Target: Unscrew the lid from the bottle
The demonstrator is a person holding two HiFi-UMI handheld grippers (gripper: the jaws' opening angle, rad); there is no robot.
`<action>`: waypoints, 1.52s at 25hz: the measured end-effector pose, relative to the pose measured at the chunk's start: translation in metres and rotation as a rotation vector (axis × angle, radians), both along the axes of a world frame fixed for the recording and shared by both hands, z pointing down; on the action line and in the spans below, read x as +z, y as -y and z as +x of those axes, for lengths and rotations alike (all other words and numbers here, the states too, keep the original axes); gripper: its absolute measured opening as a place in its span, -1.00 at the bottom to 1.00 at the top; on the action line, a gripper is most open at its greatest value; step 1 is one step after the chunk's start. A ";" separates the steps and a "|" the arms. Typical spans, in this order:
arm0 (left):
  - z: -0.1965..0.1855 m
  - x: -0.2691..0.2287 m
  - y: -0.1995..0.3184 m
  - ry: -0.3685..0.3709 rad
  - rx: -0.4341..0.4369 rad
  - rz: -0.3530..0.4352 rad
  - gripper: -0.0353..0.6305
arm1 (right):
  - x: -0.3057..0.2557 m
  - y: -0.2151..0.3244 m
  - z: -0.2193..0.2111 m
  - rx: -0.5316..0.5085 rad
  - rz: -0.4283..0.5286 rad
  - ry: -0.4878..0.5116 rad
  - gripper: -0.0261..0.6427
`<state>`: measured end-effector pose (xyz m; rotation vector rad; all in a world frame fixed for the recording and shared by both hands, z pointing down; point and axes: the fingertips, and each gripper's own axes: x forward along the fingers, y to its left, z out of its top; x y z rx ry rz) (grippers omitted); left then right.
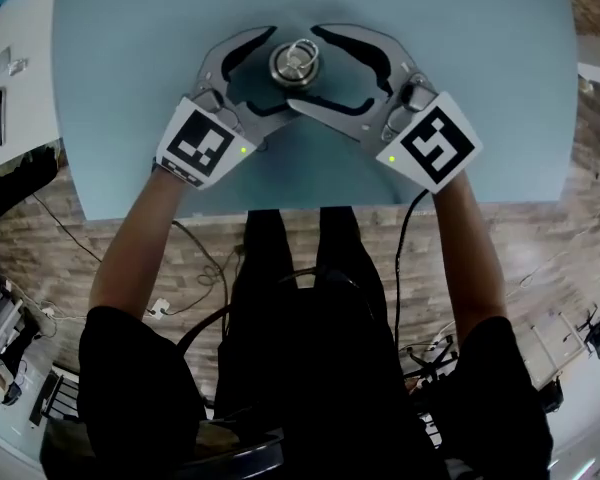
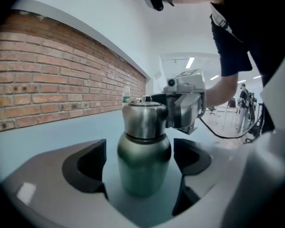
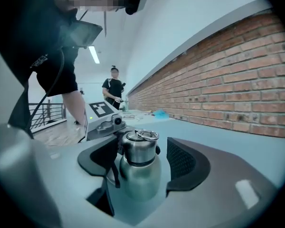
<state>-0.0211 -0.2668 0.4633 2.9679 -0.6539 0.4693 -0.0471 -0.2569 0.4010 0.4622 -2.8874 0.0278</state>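
A shiny metal bottle [image 1: 296, 65] stands upright on the pale blue worktop [image 1: 480, 28]. Its lid [image 2: 143, 120] is on, and a little metal ring [image 3: 146, 135] lies on top of the lid.

The left tool [image 1: 265, 73] reaches in from one side and the right tool [image 1: 330, 68] from the other, so the bottle sits right between the jaws of both. The tips of the two tools meet and cross on the near side of the bottle.

The left tool is spread wide. In the left gripper view there is a gap between the bottle and the dark pad [image 2: 88, 167] on each side, so nothing is pinched. The right tool shows just past the bottle.

The right tool is spread wide too. In the right gripper view the bottle stands between its dark pads [image 3: 185, 163], closer to the left one, with a clear gap on the right. It is not squeezed.

Each tool has a cube with black and white squares [image 1: 200, 140] at its back end. A brick wall [image 2: 61, 80] runs past the far edge of the worktop. Far behind the left tool a person [image 3: 114, 91] stands.
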 end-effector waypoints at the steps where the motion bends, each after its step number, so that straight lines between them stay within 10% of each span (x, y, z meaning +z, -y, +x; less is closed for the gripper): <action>1: 0.000 -0.001 0.000 -0.008 -0.033 0.005 0.41 | -0.002 0.000 0.002 0.059 -0.003 0.016 0.04; 14: -0.002 0.001 0.003 -0.079 -0.358 0.033 0.39 | 0.006 -0.002 0.008 0.483 -0.045 0.047 -0.06; 38: -0.001 -0.003 0.009 -0.150 -0.447 0.027 0.20 | 0.012 0.006 -0.003 0.567 -0.011 0.001 -0.18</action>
